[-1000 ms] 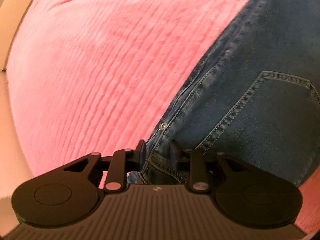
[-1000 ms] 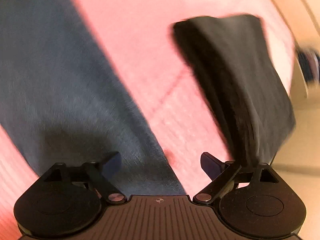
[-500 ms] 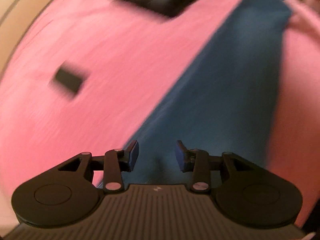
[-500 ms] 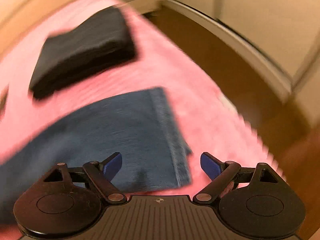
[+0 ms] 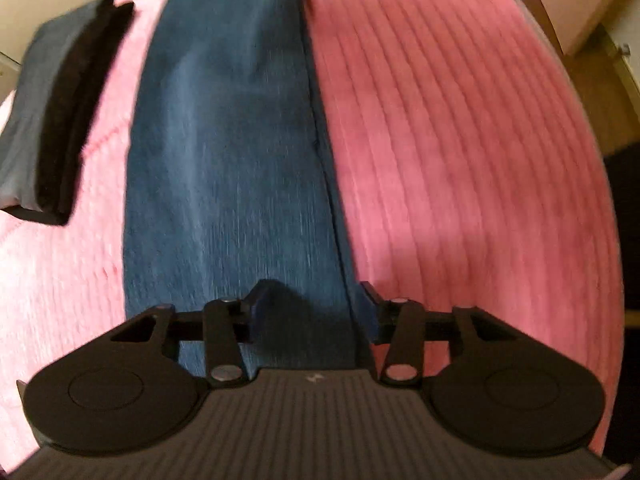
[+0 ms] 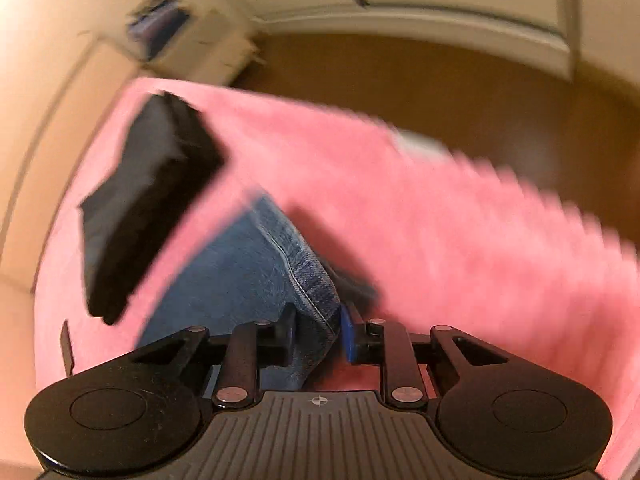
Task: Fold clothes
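Through the left wrist camera I see the jeans [image 5: 232, 152] laid out as a long blue band on the pink ribbed blanket [image 5: 460, 140], running from the bottom centre of the frame straight up to the top edge. That is their long axis, pointing away from me. A side seam runs along their right edge. At the far left of the frame a folded dark garment stack [image 5: 52, 112] lies on the blanket, near the jeans but apart from them, with a strip of pink between. Nothing lies across the denim itself.

My left gripper [image 5: 310, 312] sits over the near end of the jeans. Its jaws are spread wide, the left one over the denim and the right one at the seam edge; I see no cloth pinched between them.

In the right wrist view the picture is badly blurred. The right gripper [image 6: 316, 330] has its jaws clenched on the stitched hem of the jeans [image 6: 240, 280], which bunches up between them at lower centre and lies a little lifted, casting a shadow on the blanket [image 6: 460, 240] to the right. The denim stretches toward the lower left of the frame. The dark garment stack [image 6: 148, 208] lies in the left half, just beside the jeans. Beyond the blanket's far edge I see brown floor [image 6: 440, 88] and, in the upper left, a pale box-like object with a blue patch [image 6: 160, 20]; any writing on it is too smeared to read. I can read no labels or brands anywhere.
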